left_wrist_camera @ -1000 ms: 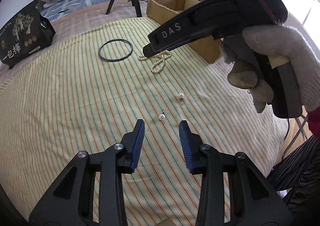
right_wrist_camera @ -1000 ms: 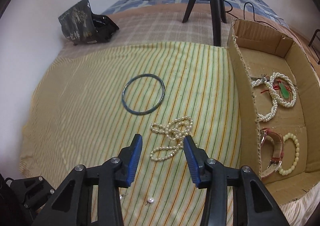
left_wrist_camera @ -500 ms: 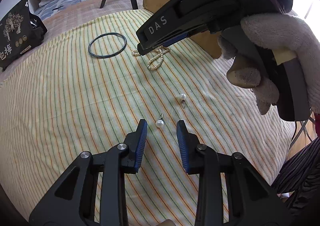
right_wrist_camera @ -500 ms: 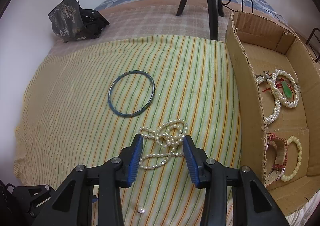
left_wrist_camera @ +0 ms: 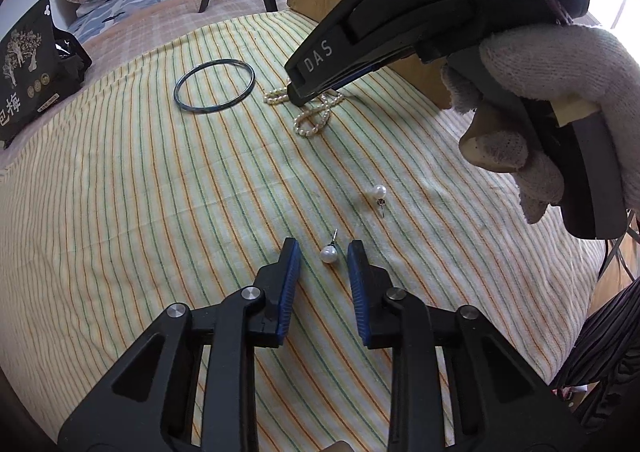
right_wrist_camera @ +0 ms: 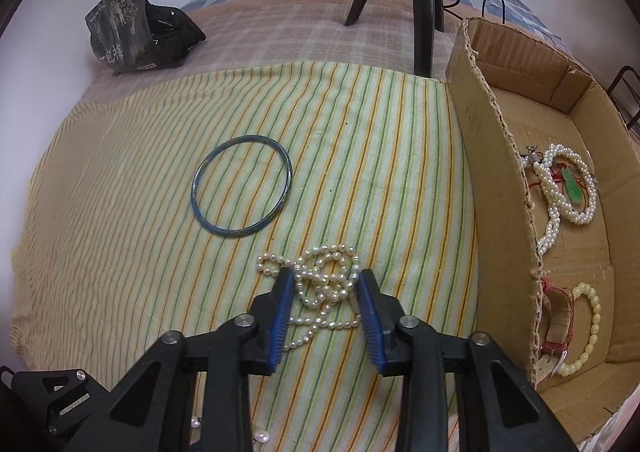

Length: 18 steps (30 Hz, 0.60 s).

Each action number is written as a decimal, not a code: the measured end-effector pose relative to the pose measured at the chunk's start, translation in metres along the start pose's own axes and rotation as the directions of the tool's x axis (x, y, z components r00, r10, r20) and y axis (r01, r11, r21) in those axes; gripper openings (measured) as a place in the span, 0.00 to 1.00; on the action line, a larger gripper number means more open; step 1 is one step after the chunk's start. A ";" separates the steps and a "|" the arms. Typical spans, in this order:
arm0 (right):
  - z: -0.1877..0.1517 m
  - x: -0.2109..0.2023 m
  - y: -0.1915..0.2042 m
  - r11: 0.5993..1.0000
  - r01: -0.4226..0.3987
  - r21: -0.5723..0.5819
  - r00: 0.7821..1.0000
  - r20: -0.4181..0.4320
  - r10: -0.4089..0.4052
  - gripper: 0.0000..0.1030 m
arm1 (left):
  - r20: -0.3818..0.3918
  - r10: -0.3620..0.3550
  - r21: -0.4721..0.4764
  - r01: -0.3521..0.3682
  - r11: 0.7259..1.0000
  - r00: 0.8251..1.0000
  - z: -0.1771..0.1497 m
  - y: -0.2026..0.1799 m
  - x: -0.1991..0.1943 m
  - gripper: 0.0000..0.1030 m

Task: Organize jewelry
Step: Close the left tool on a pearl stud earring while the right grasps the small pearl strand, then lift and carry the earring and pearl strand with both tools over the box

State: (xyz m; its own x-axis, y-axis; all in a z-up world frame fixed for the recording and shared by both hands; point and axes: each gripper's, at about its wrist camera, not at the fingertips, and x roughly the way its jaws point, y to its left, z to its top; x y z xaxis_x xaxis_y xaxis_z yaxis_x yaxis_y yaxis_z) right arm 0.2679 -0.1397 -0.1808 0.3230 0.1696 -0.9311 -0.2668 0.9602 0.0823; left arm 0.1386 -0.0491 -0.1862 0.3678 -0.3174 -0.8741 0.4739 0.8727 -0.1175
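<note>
Two pickups are judged in hand: the left gripper jaws are closing around a pearl earring, not yet touched, and the right gripper jaws around the pearl necklace; next, firm grips are needed before lifting.

On the striped cloth a bangle is lying left of the pearl necklace; the cardboard box is sitting right, two pearl earrings lying nearer

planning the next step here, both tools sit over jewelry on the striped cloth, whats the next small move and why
Probably finish closing both. The left tool straddles the white pearl stud earring, its closing jaws not yet touching it. The right tool straddles the tangled white pearl necklace, jaws also closing. Then lift toward the open cardboard box, where other jewelry lies.
</note>
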 end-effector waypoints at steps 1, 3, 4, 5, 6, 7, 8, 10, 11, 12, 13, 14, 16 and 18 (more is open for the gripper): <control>0.000 0.000 0.000 1.000 0.000 0.000 1.000 0.002 0.000 0.22 | 0.001 -0.003 0.000 0.003 1.000 1.000 0.000 0.000 0.001 0.23; -0.001 0.000 -0.001 1.000 -0.002 -0.002 1.000 0.006 0.002 0.21 | 0.004 -0.005 -0.001 0.005 1.000 1.000 0.000 0.001 0.001 0.14; -0.001 0.000 -0.001 1.000 -0.001 -0.004 1.000 0.007 0.001 0.20 | 0.005 -0.002 -0.006 0.002 1.000 1.000 0.000 0.002 0.001 0.10; -0.001 0.000 -0.001 1.000 0.001 -0.006 1.000 0.008 -0.001 0.19 | 0.008 -0.004 -0.010 0.004 1.000 1.000 0.000 0.003 0.001 0.09; -0.001 0.000 0.000 1.000 0.002 -0.007 1.000 0.010 -0.002 0.18 | 0.011 -0.004 -0.010 0.004 1.000 1.000 0.000 0.003 0.002 0.07; -0.002 0.000 -0.001 1.000 0.001 -0.005 1.000 0.013 -0.001 0.17 | 0.012 -0.002 -0.009 0.002 1.000 1.000 0.000 0.003 0.002 0.07; -0.002 0.000 -0.002 1.000 -0.002 0.001 1.000 0.015 0.002 0.16 | 0.013 -0.001 -0.010 0.001 1.000 1.000 0.001 0.003 0.001 0.07; -0.002 -0.001 -0.003 1.000 -0.011 0.011 1.000 0.020 0.011 0.14 | 0.017 0.004 -0.008 -0.004 1.000 1.000 0.000 0.002 0.000 0.06; -0.003 -0.002 -0.004 1.000 -0.016 0.014 1.000 0.024 0.016 0.13 | 0.019 0.005 -0.010 -0.005 1.000 1.000 0.000 0.003 -0.001 0.06; -0.003 -0.002 -0.005 1.000 -0.020 0.018 0.999 0.026 0.020 0.10 | 0.020 0.005 -0.014 -0.005 1.000 1.000 0.000 0.003 -0.002 0.06; -0.003 -0.003 -0.006 0.999 -0.025 0.022 0.999 0.027 0.024 0.09 | 0.021 0.007 -0.018 -0.007 1.000 1.000 -0.001 0.002 -0.004 0.06; -0.003 -0.005 -0.007 0.999 -0.032 0.027 0.999 0.031 0.031 0.08 | 0.024 0.011 -0.024 -0.010 1.000 1.000 -0.001 0.004 -0.005 0.06; -0.002 -0.009 -0.010 0.998 -0.049 0.039 0.998 0.043 0.047 0.07 | 0.033 0.019 -0.034 -0.018 0.999 0.999 -0.001 0.006 -0.008 0.06; -0.001 -0.016 -0.010 0.997 -0.061 0.043 0.996 0.061 0.058 0.07 | 0.042 0.024 -0.049 -0.022 0.999 0.999 -0.002 0.010 -0.012 0.06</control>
State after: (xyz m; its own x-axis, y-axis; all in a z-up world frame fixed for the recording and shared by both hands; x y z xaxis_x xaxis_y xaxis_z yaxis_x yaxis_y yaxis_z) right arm 0.2643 -0.1523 -0.1676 0.3620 0.2383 -0.9012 -0.2462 0.9569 0.1541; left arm 0.1373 -0.0358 -0.1774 0.4128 -0.3114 -0.8559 0.4261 0.8966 -0.1207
